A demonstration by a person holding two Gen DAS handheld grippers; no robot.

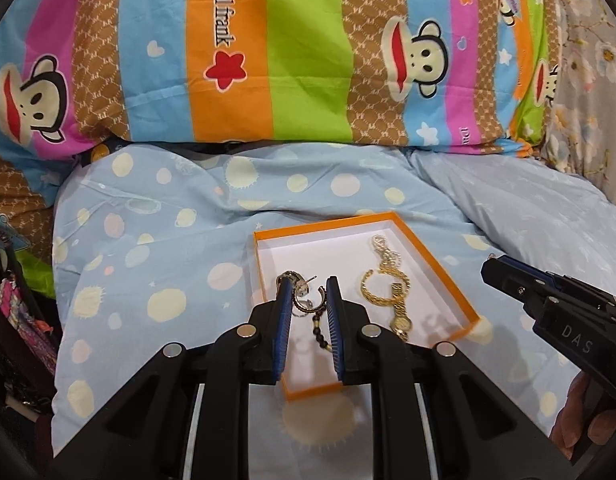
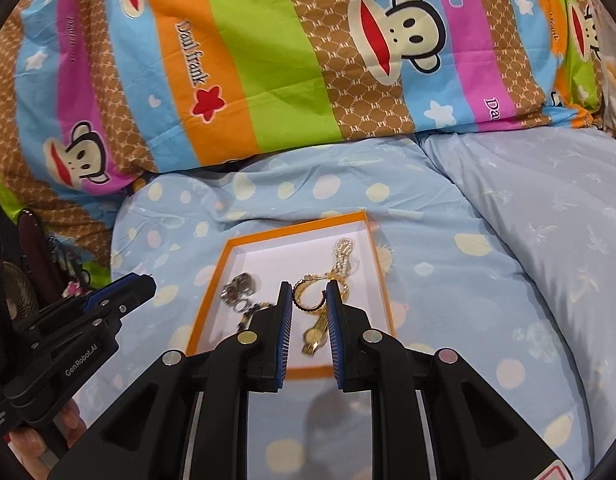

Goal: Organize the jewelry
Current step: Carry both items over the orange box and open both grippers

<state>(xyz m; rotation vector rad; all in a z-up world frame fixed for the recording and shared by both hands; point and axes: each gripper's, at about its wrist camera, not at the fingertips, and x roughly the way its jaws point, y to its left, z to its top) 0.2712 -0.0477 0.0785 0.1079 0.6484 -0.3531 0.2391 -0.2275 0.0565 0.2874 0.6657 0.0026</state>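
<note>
The gold watch [image 2: 314, 338] lies in the orange box [image 1: 440, 280], light and slippery (best pinched at its band). Both grippers [image 1: 308, 280] [image 2: 308, 284] are kept narrow, holding nothing.

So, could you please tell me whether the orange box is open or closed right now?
Open. The orange box has no lid on it, and its white inside shows the gold watch, pearl strand and earrings lying in it.

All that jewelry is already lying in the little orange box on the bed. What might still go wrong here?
1. The orange box has no lid and sits on a soft, rumpled blue quilt; a nudge might tip it.
2. The gold bangle, gold watch and pearl strand overlap, so they may tangle.
3. The dark beaded piece lies near the silver earrings; lifting one may drag the other.
</note>
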